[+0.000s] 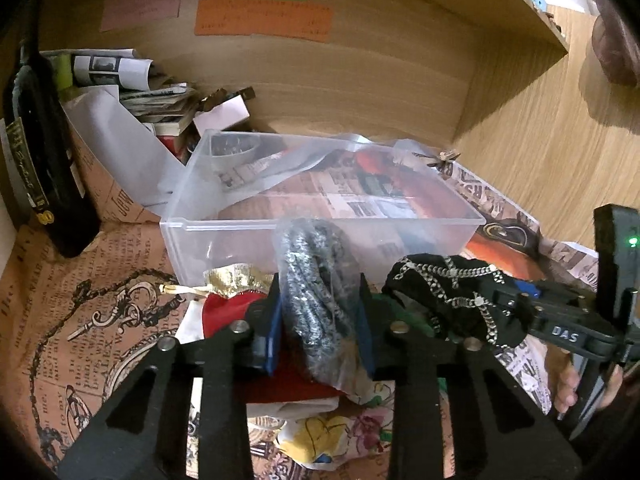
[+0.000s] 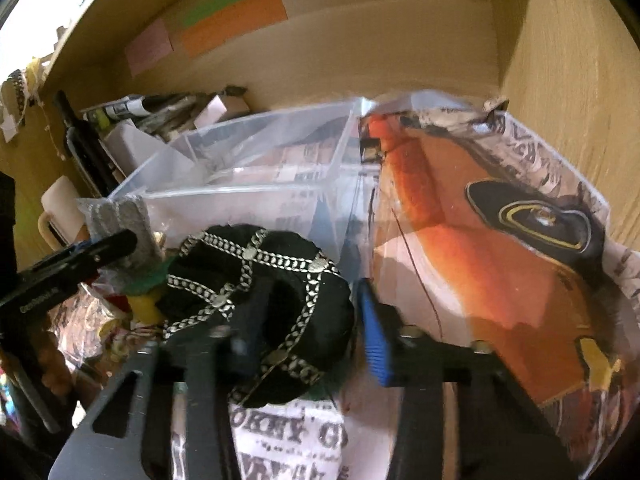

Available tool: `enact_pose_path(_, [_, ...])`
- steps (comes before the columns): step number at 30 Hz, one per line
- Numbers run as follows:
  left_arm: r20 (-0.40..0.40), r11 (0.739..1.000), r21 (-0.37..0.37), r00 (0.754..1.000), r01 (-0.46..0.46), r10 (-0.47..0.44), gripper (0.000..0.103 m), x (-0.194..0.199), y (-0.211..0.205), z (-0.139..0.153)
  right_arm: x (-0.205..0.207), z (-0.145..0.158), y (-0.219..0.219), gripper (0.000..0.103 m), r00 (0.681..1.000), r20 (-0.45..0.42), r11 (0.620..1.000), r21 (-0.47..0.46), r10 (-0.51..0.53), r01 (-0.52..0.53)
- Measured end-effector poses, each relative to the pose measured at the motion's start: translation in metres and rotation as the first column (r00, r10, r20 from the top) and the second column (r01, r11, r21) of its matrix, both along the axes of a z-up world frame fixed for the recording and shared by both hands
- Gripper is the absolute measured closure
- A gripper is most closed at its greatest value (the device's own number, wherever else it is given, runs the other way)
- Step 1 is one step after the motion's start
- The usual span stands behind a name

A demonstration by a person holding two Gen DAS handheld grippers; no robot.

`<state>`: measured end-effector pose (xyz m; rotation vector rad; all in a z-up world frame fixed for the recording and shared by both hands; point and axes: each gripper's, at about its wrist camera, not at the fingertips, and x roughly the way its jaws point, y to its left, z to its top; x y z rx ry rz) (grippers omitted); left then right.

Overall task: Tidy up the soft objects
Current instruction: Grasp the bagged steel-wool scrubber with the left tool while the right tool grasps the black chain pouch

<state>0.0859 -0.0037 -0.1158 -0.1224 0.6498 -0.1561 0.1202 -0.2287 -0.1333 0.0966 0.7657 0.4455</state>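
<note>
My left gripper point(image 1: 320, 316) is shut on a clear bag of grey knit fabric point(image 1: 316, 292), held just in front of the clear plastic bin point(image 1: 320, 224). My right gripper point(image 2: 304, 320) is closed around a black pouch with silver chain trim point(image 2: 256, 280), which also shows in the left wrist view point(image 1: 444, 292). Under the left gripper lie a red and gold pouch point(image 1: 232, 300) and a yellow and floral cloth point(image 1: 316, 436). The bag of grey fabric appears at the left of the right wrist view point(image 2: 120, 220), beside the bin point(image 2: 256, 184).
A dark wine bottle point(image 1: 40, 160) stands at the left by stacked papers and boxes point(image 1: 160, 96). Printed newspaper wrap point(image 1: 92, 320) covers the shelf floor. An orange printed sheet point(image 2: 500, 260) lies to the right. Wooden walls close the back and right.
</note>
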Motion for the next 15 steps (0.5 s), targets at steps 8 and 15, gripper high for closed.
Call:
enact_pose_path(8, [0.071, 1.000, -0.008, 0.997, -0.002, 0.002, 0.079, -0.014, 0.003, 0.021, -0.012, 0.020, -0.001, 0.087, 0.996, 0.091, 1.000, 0.014, -0.005, 0.004])
enact_pose_path(15, [0.148, 1.000, -0.024, 0.989, -0.011, 0.015, 0.079, -0.018, 0.011, 0.046, -0.027, 0.060, 0.003, 0.091, 0.973, 0.232, 0.999, 0.026, 0.016, -0.022])
